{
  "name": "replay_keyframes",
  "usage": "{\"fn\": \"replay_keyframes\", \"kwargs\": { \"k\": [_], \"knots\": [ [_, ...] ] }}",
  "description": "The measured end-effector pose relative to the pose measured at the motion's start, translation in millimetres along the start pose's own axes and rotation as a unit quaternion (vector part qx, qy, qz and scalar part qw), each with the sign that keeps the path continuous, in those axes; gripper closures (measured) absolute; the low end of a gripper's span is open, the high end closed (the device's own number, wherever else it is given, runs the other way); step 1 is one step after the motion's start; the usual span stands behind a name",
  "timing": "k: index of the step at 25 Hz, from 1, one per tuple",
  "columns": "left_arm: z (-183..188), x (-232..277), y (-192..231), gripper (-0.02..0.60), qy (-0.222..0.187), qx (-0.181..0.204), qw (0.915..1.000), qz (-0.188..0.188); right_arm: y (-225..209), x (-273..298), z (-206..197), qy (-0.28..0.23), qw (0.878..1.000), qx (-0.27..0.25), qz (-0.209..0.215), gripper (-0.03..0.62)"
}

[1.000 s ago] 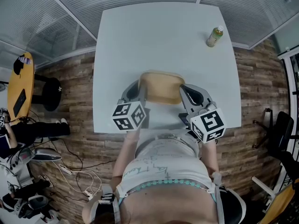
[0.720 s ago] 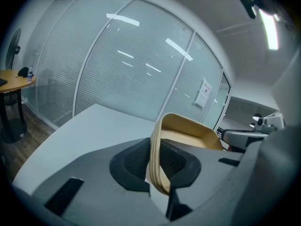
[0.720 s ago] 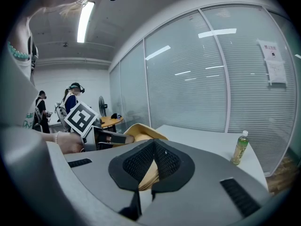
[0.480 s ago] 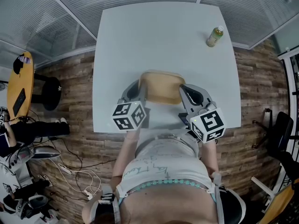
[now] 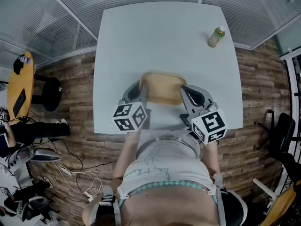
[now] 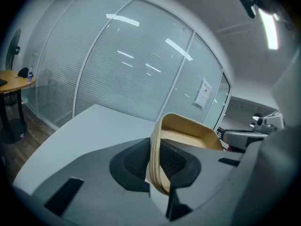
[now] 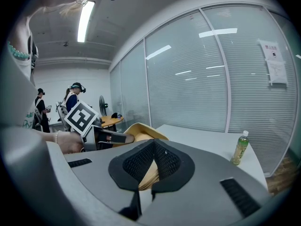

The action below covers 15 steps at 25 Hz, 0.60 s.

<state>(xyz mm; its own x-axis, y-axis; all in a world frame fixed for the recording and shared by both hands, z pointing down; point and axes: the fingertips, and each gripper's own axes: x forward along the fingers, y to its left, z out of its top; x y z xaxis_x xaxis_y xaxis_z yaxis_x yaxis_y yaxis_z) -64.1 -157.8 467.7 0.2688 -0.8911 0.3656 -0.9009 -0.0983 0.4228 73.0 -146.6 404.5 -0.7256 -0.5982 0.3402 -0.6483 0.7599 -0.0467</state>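
Left gripper (image 6: pixel 157 166) pinches the tray's (image 5: pixel 162 88) left rim and right gripper (image 7: pixel 153 166) its right rim, over the table's (image 5: pixel 155 32) near half. With such thin rim holds, uneven pull could tilt or drop it. A bottle (image 5: pixel 216 36) stands at the table's far corner.

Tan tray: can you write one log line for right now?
left gripper: shut on tan tray | right gripper: shut on tan tray | green bottle: upright, far right on table

The shallow tan tray (image 5: pixel 162 88) is level, gripped at both side rims.
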Motion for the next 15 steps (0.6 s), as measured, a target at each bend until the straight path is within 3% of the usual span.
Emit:
{"fn": "replay_keyframes", "kwargs": {
  "k": [15],
  "knots": [
    [-2.2, 0.2, 0.0, 0.549, 0.000, 0.000, 1.0000, 0.000, -1.9, -0.6, 0.1, -0.011, 1.000, 0.007, -0.005, 0.594]
  ]
}}
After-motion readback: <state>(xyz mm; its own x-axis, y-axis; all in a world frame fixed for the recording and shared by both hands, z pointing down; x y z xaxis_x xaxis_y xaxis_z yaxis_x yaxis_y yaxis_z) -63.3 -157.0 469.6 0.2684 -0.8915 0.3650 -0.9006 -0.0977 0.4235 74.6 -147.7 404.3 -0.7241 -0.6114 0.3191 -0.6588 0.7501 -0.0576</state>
